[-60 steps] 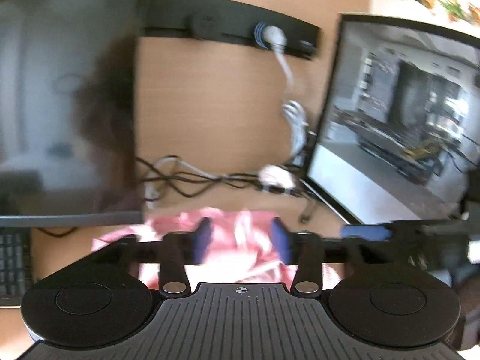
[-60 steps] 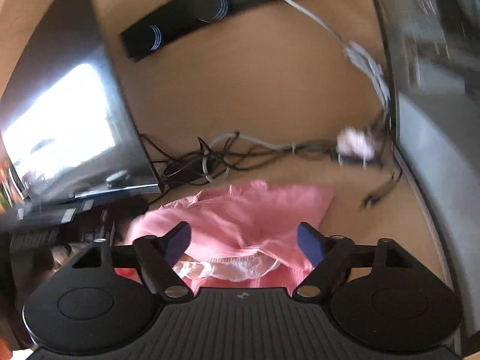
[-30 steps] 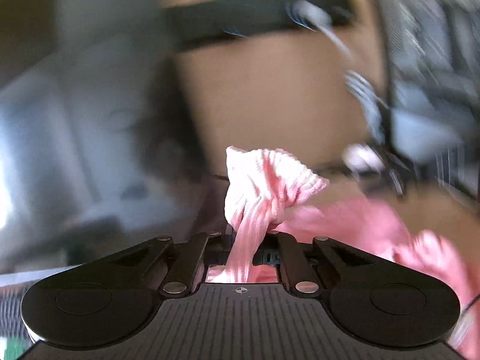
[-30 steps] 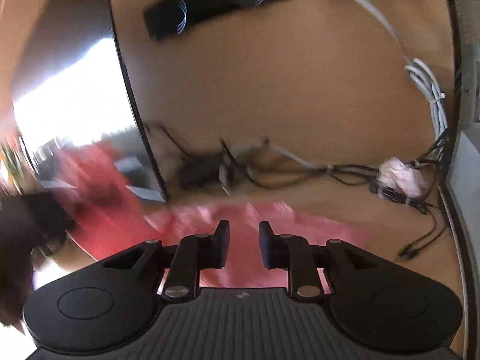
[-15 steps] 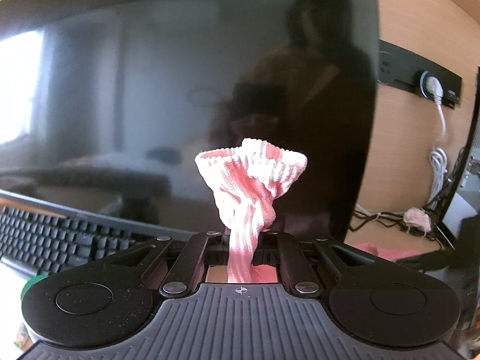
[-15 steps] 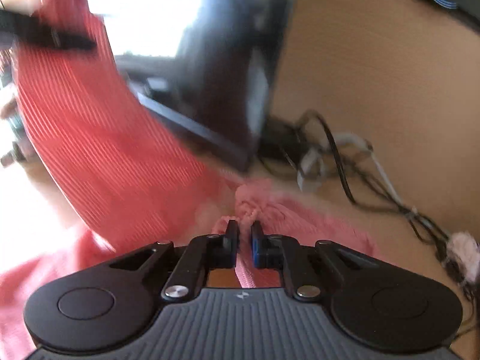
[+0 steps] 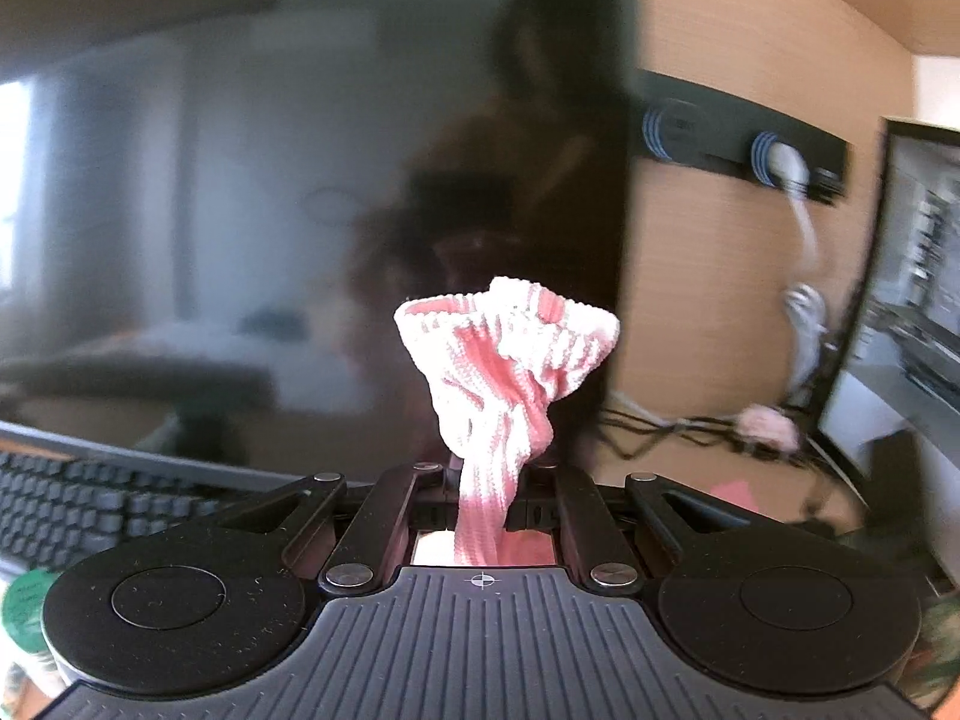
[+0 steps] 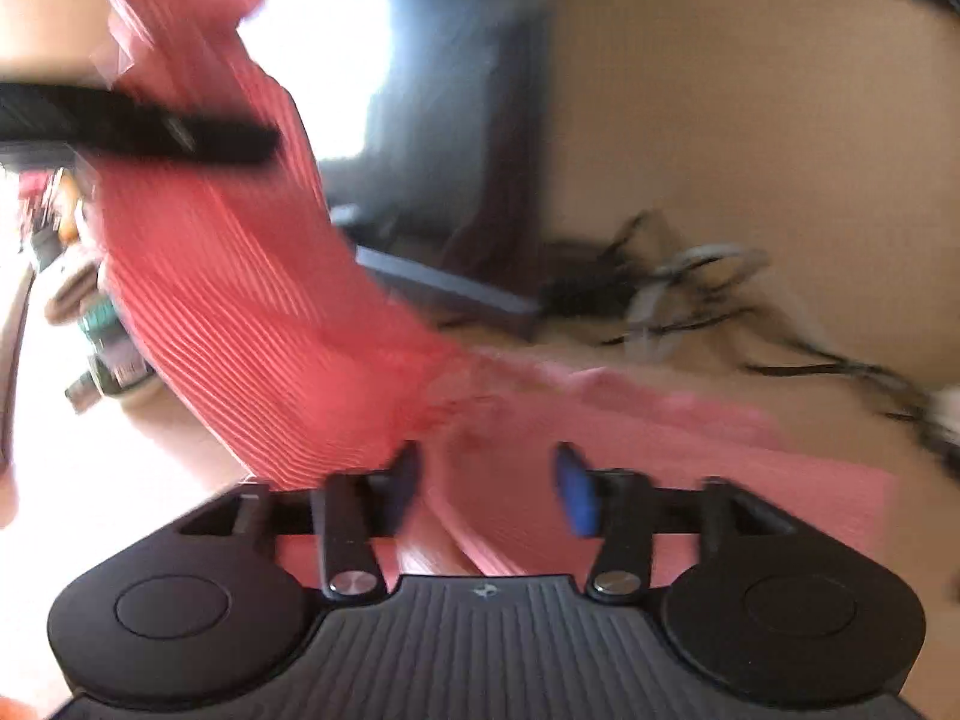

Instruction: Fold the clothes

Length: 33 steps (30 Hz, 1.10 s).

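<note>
A pink ribbed knit garment [image 7: 504, 372] is bunched up above my left gripper [image 7: 483, 510], which is shut on it and holds it raised in front of a dark monitor. In the right wrist view the same garment [image 8: 240, 276] stretches from upper left, where the left gripper's finger crosses it, down to the desk. My right gripper [image 8: 486, 486] is open, its blue pads apart, just over the cloth lying on the desk [image 8: 690, 420].
A dark monitor [image 7: 300, 180] fills the left wrist view, with a keyboard [image 7: 72, 510] at lower left. A second monitor [image 7: 900, 300] stands at right. Tangled cables [image 8: 690, 288] lie by the wooden back panel. Bottles [image 8: 102, 324] sit at left.
My right gripper has opened and let go of the garment. My left gripper keeps its hold and has stayed raised before the monitor.
</note>
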Each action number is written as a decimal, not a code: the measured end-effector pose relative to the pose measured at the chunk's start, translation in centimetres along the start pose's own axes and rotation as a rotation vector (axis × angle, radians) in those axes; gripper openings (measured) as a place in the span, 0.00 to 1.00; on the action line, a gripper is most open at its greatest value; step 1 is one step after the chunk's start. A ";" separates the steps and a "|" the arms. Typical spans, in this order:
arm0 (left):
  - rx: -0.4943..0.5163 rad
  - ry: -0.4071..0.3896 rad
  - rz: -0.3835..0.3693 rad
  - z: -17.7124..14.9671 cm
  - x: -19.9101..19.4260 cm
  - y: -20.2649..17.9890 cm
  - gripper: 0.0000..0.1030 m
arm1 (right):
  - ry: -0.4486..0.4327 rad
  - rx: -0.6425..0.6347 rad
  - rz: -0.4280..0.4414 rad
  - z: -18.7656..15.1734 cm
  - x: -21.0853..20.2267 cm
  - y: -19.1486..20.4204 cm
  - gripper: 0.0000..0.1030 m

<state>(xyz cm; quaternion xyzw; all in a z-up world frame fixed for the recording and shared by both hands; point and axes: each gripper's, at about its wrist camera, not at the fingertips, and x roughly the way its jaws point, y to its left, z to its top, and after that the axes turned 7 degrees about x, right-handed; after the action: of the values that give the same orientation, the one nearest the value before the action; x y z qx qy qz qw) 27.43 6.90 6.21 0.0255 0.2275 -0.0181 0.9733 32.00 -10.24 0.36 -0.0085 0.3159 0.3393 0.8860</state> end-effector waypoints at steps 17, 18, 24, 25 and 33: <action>0.051 0.008 -0.331 1.2 5.4 -12.0 0.75 | -0.105 0.582 0.032 -2.3 -14.2 -11.5 0.98; 0.050 -0.003 -0.330 1.2 4.8 -11.7 0.80 | -0.111 0.603 0.049 -2.1 -14.4 -11.6 0.98; -0.003 0.054 -0.264 -0.1 3.1 -7.5 0.88 | -0.090 0.491 -0.088 -1.2 -12.3 -10.4 0.99; -0.016 0.069 -0.246 -0.4 2.8 -6.6 0.89 | -0.082 0.445 -0.131 -1.0 -11.7 -10.0 0.99; -0.131 0.178 -0.171 -3.5 0.6 0.3 0.91 | 0.030 0.149 -0.186 0.5 -3.6 -6.6 0.97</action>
<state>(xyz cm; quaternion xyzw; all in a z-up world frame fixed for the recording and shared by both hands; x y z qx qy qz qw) 26.46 7.38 2.77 -0.0563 0.3148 -0.0836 0.9438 34.23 -17.33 1.44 0.0232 0.3513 0.2311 0.9070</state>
